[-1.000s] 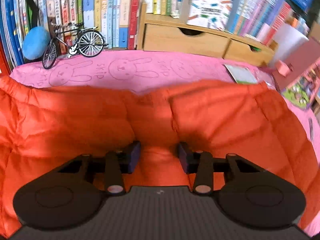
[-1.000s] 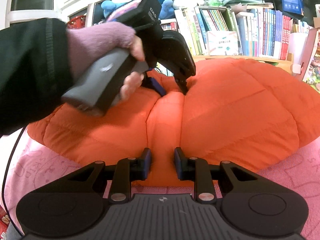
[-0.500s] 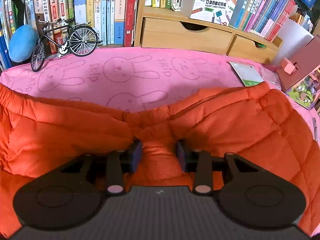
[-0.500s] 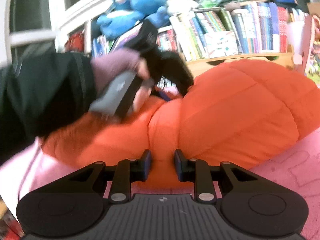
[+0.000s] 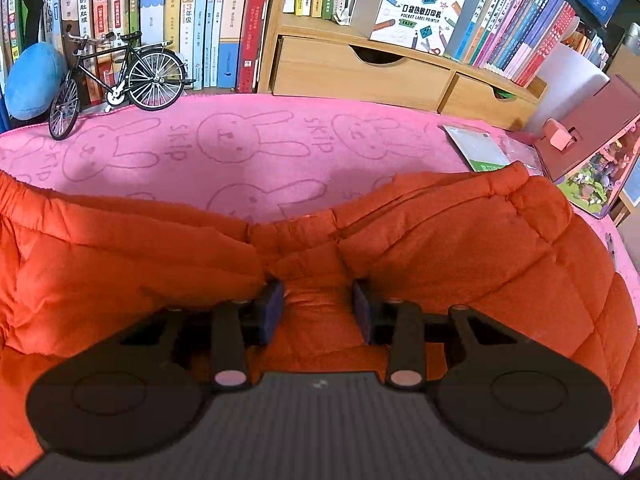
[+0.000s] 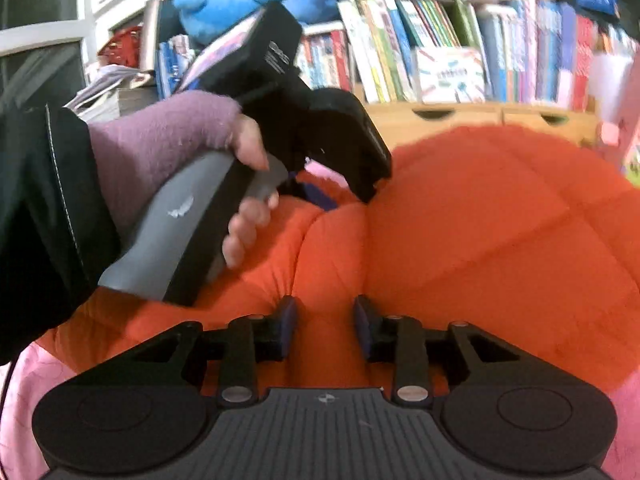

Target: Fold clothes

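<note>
Orange puffer garment (image 5: 460,264) lay bunched on pink bunny blanket (image 5: 248,148) | left gripper (image 5: 318,306) clamped its fabric | right gripper (image 6: 325,328) clamped a fold nearer the blanket's edge

A puffy orange quilted jacket (image 5: 460,264) lies bunched on the pink worktop, its elastic-trimmed edge gathered into a dip at the middle, a pinched ridge of fabric standing between two bulging padded halves

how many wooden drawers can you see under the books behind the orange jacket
2. One drawer sits left under the label printer box; the second drawer is beside it to the right. The orange jacket hides none here, though more may lie beyond the frame.
</note>
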{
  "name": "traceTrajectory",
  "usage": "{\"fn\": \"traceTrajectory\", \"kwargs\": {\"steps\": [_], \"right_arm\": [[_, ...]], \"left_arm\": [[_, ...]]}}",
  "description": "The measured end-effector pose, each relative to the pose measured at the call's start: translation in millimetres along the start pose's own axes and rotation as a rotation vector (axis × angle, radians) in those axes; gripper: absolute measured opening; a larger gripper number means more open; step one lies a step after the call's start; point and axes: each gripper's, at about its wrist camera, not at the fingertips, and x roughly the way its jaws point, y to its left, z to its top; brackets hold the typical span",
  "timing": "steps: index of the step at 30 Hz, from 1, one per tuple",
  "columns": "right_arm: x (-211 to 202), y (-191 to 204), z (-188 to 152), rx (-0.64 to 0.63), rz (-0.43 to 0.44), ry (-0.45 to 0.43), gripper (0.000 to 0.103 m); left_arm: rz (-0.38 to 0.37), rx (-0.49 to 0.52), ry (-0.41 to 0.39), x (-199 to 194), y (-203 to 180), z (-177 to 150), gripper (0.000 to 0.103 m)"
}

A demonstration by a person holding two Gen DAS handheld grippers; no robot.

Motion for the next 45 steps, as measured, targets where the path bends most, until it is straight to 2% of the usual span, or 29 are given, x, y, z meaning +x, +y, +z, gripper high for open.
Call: {"fn": "traceTrajectory", "kwargs": {"steps": [5,13,23,27,30,34,38,42,45], "right_arm": [[-15.2,13.1,-20.2,-0.067,-0.045,-0.004,0.033],[-24.5,12.2,-29.4,-0.051,-0.043,-0.009,0.033],[-26.0,1.0,-30.3,0.004,-0.003,-0.019,0.033],[-26.8,-3.1,-30.3,0.025,0.012,-0.023,0.033],[-28.7,-2.6,-31.3,0.023,0.009,-0.029,0.034],[-31.5,-3.6,-32.5,0.03,0.017,-0.035,0.034],[-32.7,-4.5,-33.1,0.03,0.023,-0.037,0.035],[-33.2,-4.2,-33.3,0.026,0.024,-0.039,0.036],[-34.1,-3.5,-33.5,0.025,0.025,-0.04,0.036]], "left_arm": [[0.029,0.033,-0.022,3.1,-5.5,-0.5,0.038],[0.046,0.018,-0.044,11.7,-1.3,14.0,0.038],[0.171,0.03,-0.047,7.8,-11.8,37.3,0.04],[0.117,0.046,-0.115,-46.1,-12.9,19.6,0.039],[0.078,0.105,-0.156,-84.4,-25.4,-12.0,0.04],[0.014,0.141,-0.131,-106.4,-38.0,-54.5,0.04],[-0.054,0.142,-0.047,-106.6,-44.9,-77.1,0.04],[-0.012,0.193,-0.023,-97.4,-53.6,-90.0,0.04],[0.005,0.187,-0.025,-90.0,-50.5,-91.2,0.041]]}}
